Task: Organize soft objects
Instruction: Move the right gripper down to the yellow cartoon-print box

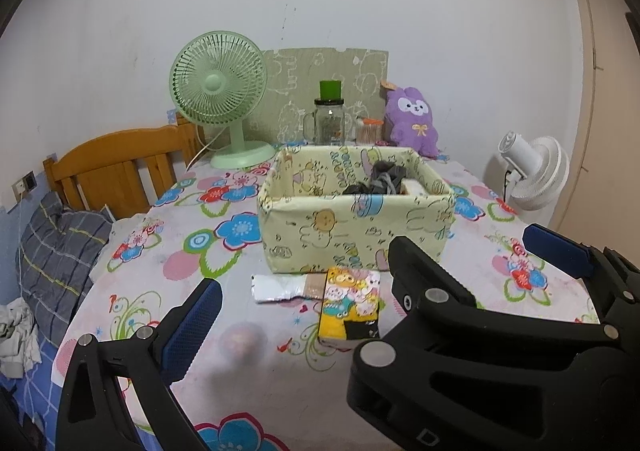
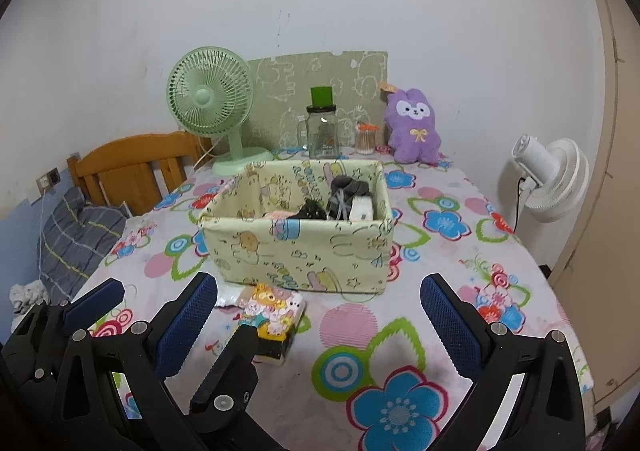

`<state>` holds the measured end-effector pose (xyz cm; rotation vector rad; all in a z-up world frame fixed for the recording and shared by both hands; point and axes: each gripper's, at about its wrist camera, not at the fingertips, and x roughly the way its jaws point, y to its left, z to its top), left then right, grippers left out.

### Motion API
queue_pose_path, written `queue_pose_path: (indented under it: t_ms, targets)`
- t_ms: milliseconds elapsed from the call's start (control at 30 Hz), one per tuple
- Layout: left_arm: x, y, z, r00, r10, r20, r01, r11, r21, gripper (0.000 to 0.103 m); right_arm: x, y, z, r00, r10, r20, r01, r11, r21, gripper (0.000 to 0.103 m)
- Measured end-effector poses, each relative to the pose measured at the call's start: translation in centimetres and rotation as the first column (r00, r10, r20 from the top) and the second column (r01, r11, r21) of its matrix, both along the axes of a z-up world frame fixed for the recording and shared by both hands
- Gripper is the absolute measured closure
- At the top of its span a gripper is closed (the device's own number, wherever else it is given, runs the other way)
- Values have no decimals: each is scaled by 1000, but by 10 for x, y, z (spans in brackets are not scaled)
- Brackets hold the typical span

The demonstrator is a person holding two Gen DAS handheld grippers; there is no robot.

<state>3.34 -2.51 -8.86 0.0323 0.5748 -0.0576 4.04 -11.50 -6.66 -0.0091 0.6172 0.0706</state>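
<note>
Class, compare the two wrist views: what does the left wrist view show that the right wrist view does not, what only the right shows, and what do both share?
Only the left wrist view shows the silver foil packet whole, beside the cartoon-print pack. Only the right wrist view shows something pink and a white item inside the fabric box. Both share the box, the grey socks, the green fan, the purple plush, and both open tools: left, right.
</note>
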Motion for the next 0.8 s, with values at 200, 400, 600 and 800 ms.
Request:
queue_pose_path:
  t_ms: [200,400,600,800]
  targets:
    - [-2,4,-13,1000,-1,-8,1,1000,1,1,-2,2,-13,1000,4,-8,-3,1000,6,0]
    - [2,9,-26,999,2,-40,-2,1000,0,1,1,6,-30,999,5,-35,-5,1000,14,0]
    - [9,18,-36,997,18,-72,-18,1000,-7,1,9,12,-42,998,16,-67,-15,1000,17,0]
    - [18,29,-47,992,48,-115,-49,999,-2,1,18,21,-54,994,32,-104,-31,999,14,0]
